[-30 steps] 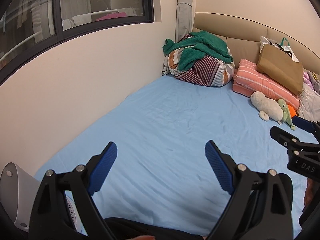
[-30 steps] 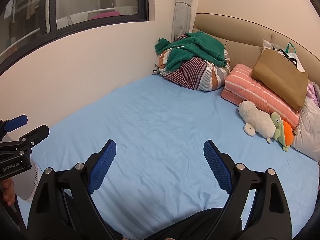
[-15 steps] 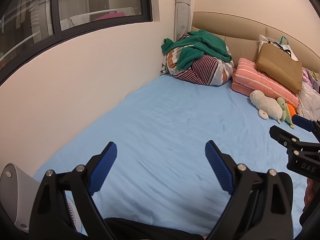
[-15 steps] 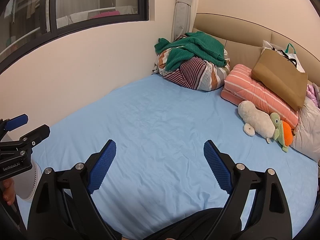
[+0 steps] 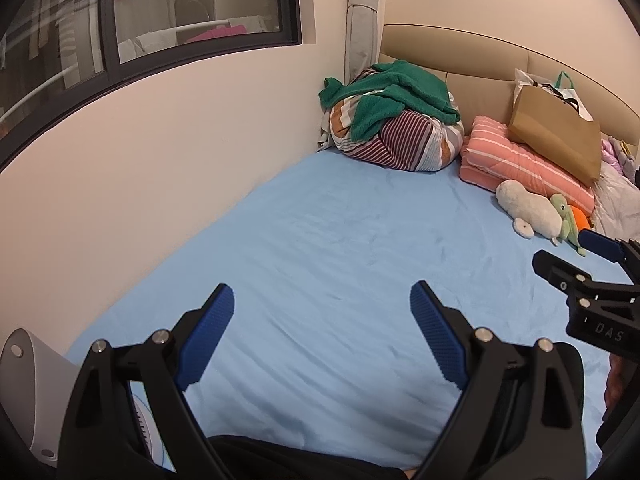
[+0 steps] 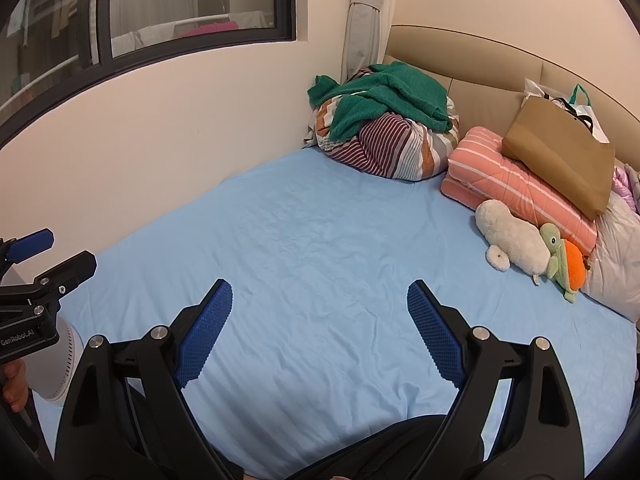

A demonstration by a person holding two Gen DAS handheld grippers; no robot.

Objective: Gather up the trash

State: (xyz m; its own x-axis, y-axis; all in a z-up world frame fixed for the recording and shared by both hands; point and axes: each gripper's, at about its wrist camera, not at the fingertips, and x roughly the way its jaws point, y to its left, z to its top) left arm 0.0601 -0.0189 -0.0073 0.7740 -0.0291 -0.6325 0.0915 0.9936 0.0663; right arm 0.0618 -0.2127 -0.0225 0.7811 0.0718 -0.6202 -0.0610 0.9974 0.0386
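Two black grippers of mine, left gripper [image 5: 322,336] and right gripper [image 6: 320,334], level, blue-padded tongs wide, empty, above the light-blue bedsheet [image 5: 340,240].

Centre of light blue bed sheet [image 5: 328,248]: flat, bare, open to passage.
Left side: bounded by cream wall [image 5: 160,152].
Near left corner: blocked by white rounded plastic appliance [image 5: 28,392].
Far corner: filled by striped bedding bundle with green towel [image 5: 394,120] on top.
Headboard side: lined with pink striped folded blanket [image 6: 520,188], brown paper bag [image 6: 560,156], white plush toy [image 6: 512,240].
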